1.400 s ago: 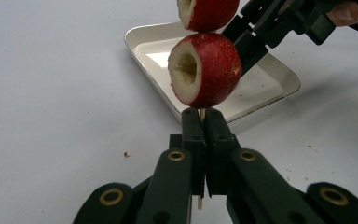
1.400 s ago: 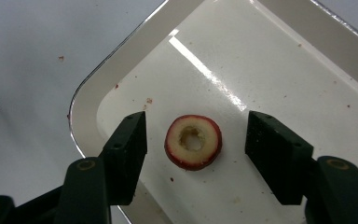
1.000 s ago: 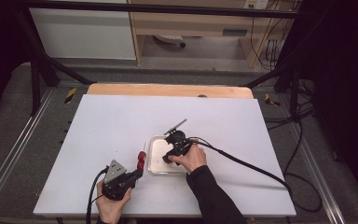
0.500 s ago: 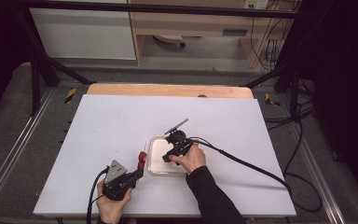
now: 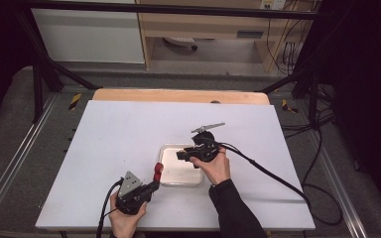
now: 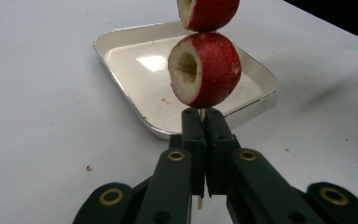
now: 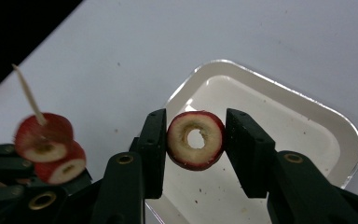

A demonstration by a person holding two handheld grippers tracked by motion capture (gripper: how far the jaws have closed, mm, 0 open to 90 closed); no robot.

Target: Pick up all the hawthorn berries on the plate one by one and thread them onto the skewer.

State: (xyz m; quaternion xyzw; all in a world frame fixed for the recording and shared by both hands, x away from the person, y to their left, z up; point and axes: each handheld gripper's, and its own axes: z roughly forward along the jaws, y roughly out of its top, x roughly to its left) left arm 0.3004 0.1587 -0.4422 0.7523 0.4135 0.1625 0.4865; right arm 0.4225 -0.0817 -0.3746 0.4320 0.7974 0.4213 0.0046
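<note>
Two red cored fruit pieces (image 6: 205, 70) are seen threaded on a thin wooden skewer (image 6: 202, 112), whose lower end is pinched between the pressed-together jaws of the left gripper (image 6: 203, 122), held upright near the front left corner of the shallow white tray (image 6: 121, 60). In the high view the left gripper (image 5: 151, 184) is held low at the table's near edge, just beside the tray (image 5: 164, 179), with the red pieces (image 5: 158, 170) standing above its tip. The skewer's bare pointed top (image 7: 25, 93) is seen in the right gripper view, sticking out above the two stacked pieces (image 7: 49, 147) (blurred there). A third piece, a red-skinned ring (image 7: 196, 139) with a hole through its pale middle, is held between the jaws of the right gripper (image 7: 196, 140), which have just been closing; the left pad is touching the skin, the right pad looks to be at its edge, though a thin gap cannot be ruled out. The ring is held above the tray's inside, clear of its floor. In the high view the right gripper (image 5: 186, 154) is placed over the tray's far right part, gripped by a hand (image 5: 213, 166) in a dark sleeve. The tray sits on the white table top (image 5: 119, 134), with small crumbs scattered on its floor.
</note>
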